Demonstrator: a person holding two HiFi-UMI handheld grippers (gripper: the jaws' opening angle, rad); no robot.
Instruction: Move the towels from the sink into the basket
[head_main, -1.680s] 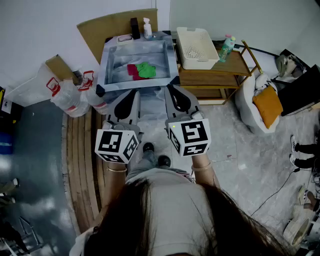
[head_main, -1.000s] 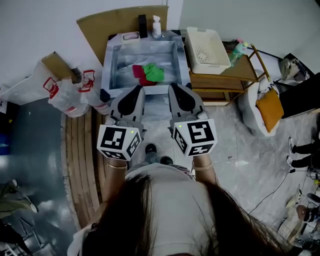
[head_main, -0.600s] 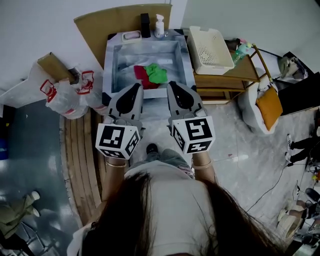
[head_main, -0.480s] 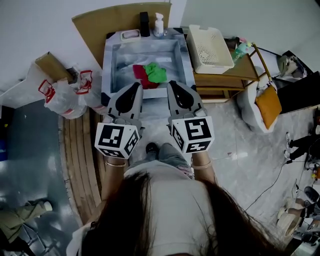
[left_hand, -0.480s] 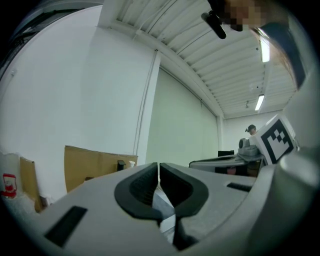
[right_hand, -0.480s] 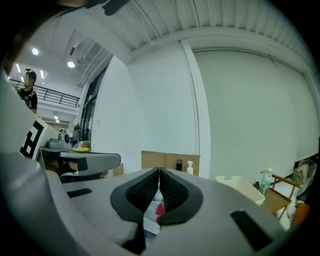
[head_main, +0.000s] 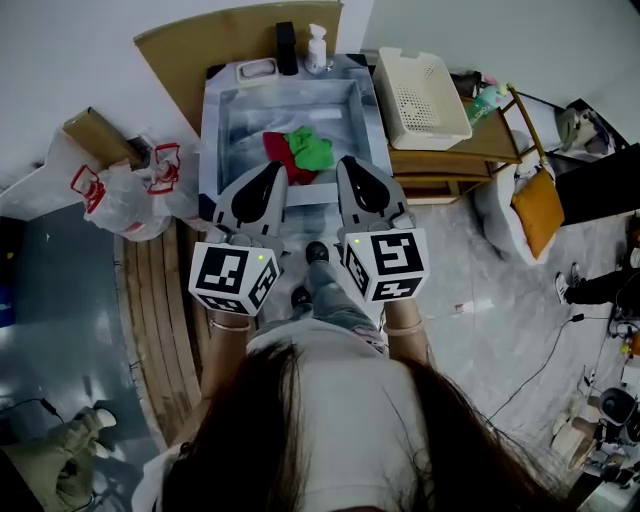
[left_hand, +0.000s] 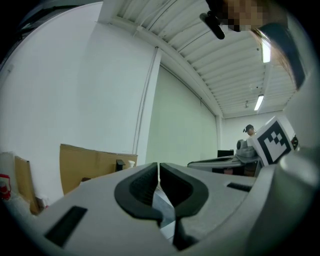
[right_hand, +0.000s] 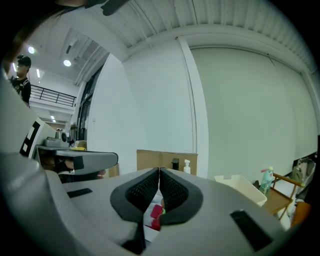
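A green towel (head_main: 313, 149) and a red towel (head_main: 279, 150) lie bunched together in the steel sink (head_main: 246, 108), toward its near side. To the sink's right, a white slotted basket (head_main: 452, 92) sits on a wooden side table. Both grippers are held side by side and level, pointing at the sink. The left gripper (head_main: 273, 168) is shut and empty, its tip at the sink's near rim beside the red towel. Just as empty and shut, the right gripper (head_main: 349, 162) sits right of the green towel. In the right gripper view the towels (right_hand: 154, 219) show below the closed jaws (right_hand: 159, 174).
A pump bottle (head_main: 317, 49), a dark container (head_main: 287, 47) and a soap dish (head_main: 257, 70) line the sink's back edge, with cardboard (head_main: 200, 45) behind. Plastic bags (head_main: 130, 190) lie on the floor to the left. A green bottle (head_main: 483, 101) and an orange cushion (head_main: 538, 214) are on the right.
Both grippers have moved forward together from short of the sink to its near rim, still shut. The person has stepped closer to the sink.
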